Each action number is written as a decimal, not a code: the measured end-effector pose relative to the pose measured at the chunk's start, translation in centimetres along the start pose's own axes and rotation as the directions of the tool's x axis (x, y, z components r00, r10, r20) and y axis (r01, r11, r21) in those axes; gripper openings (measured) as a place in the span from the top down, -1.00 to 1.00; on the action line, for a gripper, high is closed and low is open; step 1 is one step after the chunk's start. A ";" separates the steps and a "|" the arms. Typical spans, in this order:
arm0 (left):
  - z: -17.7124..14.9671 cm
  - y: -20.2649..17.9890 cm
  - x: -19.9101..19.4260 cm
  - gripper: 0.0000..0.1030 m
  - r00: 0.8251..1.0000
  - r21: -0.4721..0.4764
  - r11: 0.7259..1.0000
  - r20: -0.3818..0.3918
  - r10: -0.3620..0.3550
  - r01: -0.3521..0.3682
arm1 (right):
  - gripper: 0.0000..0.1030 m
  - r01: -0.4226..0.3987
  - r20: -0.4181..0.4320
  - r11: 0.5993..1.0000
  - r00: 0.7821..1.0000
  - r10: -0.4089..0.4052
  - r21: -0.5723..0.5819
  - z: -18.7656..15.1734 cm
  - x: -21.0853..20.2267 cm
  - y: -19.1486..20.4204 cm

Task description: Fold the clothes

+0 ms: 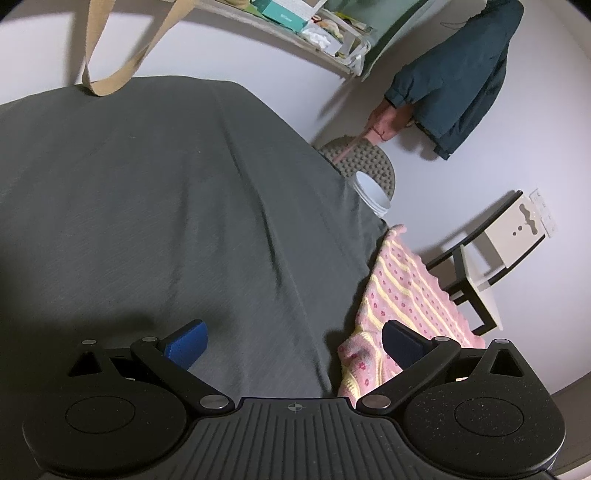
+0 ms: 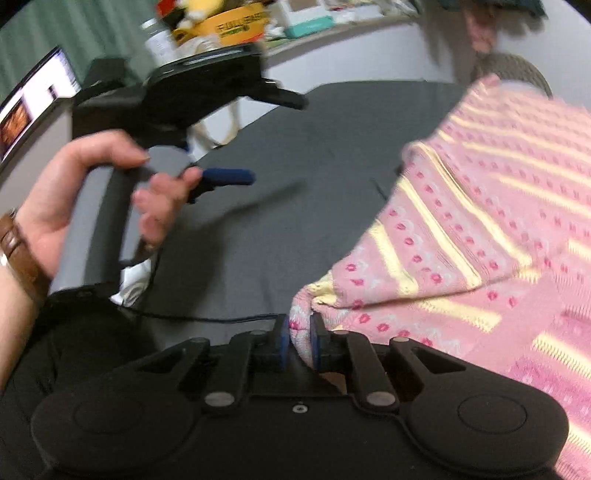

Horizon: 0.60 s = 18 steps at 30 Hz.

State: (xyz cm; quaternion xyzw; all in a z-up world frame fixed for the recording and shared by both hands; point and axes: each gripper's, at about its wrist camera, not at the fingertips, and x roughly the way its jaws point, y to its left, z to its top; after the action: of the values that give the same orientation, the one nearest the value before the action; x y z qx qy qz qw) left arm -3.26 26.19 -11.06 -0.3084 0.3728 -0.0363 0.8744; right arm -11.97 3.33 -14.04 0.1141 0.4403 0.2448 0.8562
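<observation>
A pink knitted garment [image 2: 480, 229] with yellow stripes and small red flowers hangs lifted over the dark grey cloth-covered table [image 2: 295, 147]. My right gripper [image 2: 300, 332] is shut on a bunched edge of it. In the left wrist view the same pink garment [image 1: 410, 291] hangs at the table's right edge. My left gripper [image 1: 295, 339] is open over the grey cloth [image 1: 166, 184], nothing between its blue pads [image 1: 188, 343]. The right wrist view shows the left gripper [image 2: 255, 140] from the side, held by a hand [image 2: 74, 199], its fingers spread apart.
A beige bag strap [image 1: 110, 66] hangs at the table's far edge. Cluttered shelf [image 1: 314, 26], dark hanging jacket [image 1: 461, 81], a chair with a bumpy cushion [image 1: 365, 162] and a white bucket [image 1: 373, 192] stand beyond. A small stool [image 1: 480, 258] sits right. A screen [image 2: 33, 99] glows at left.
</observation>
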 end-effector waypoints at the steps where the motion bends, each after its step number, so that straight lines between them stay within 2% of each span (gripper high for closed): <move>1: 0.0 0.0 0.1 -0.96 1.000 0.002 1.000 -0.003 0.001 -0.001 | 0.64 0.010 -0.014 1.000 1.000 -0.010 0.003 -0.1 0.3 -0.2; 2: 0.0 -0.1 0.1 -0.96 1.000 0.004 1.000 -0.005 0.002 -0.002 | 0.52 0.020 -0.027 1.000 0.999 -0.020 0.004 -0.2 0.5 -0.4; 4: 0.0 -0.2 0.2 -0.96 1.000 0.008 1.000 -0.008 0.002 -0.002 | 0.38 -0.023 -0.015 0.999 1.000 0.023 -0.030 -0.5 -0.3 0.3; 6: 0.0 -0.3 0.2 -0.96 1.000 0.010 1.000 -0.007 0.003 -0.003 | 0.36 -0.064 0.007 0.994 0.998 0.065 -0.091 -0.9 -1.8 1.4; 8: 0.1 -0.3 0.2 -0.96 1.000 0.010 1.000 -0.009 0.005 -0.005 | 0.34 0.005 0.020 0.981 1.000 -0.001 -0.192 -1.5 -3.2 2.6; 9: 0.1 -0.3 0.3 -0.96 1.000 0.010 1.000 -0.010 0.005 -0.005 | 0.34 0.066 0.026 0.959 0.998 -0.061 -0.274 -1.9 -3.7 3.2; 11: 0.0 -0.4 0.4 -0.96 1.000 0.012 1.000 -0.012 0.005 -0.005 | 0.34 0.152 0.011 0.890 0.987 -0.163 -0.430 -2.5 -3.6 3.9; 13: 0.0 -0.5 0.4 -0.96 1.000 0.021 1.000 -0.013 0.004 -0.004 | 0.35 0.176 -0.005 0.812 0.977 -0.215 -0.557 -3.6 -3.4 4.4; 15: 0.0 -0.6 0.4 -0.96 1.000 0.030 1.000 -0.016 0.003 -0.003 | 0.37 0.187 -0.012 0.753 0.968 -0.251 -0.631 -4.4 -3.1 4.7; 17: 0.0 -0.6 0.4 -0.96 1.000 0.036 0.999 -0.018 0.002 -0.002 | 0.58 0.214 0.010 0.733 0.962 -0.272 -0.645 -4.6 -3.0 4.6; 18: 0.0 -0.6 0.4 -0.96 1.000 0.039 0.999 -0.021 0.001 0.000 | 0.61 0.223 0.010 0.708 0.957 -0.292 -0.670 -5.0 -2.8 4.5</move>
State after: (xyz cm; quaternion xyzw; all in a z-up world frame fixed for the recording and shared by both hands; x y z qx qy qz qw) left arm -2.82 25.58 -10.97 -0.2907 0.3814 -0.0466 0.8763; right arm -18.83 5.55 -13.15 -0.2722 0.3764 0.2686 0.8438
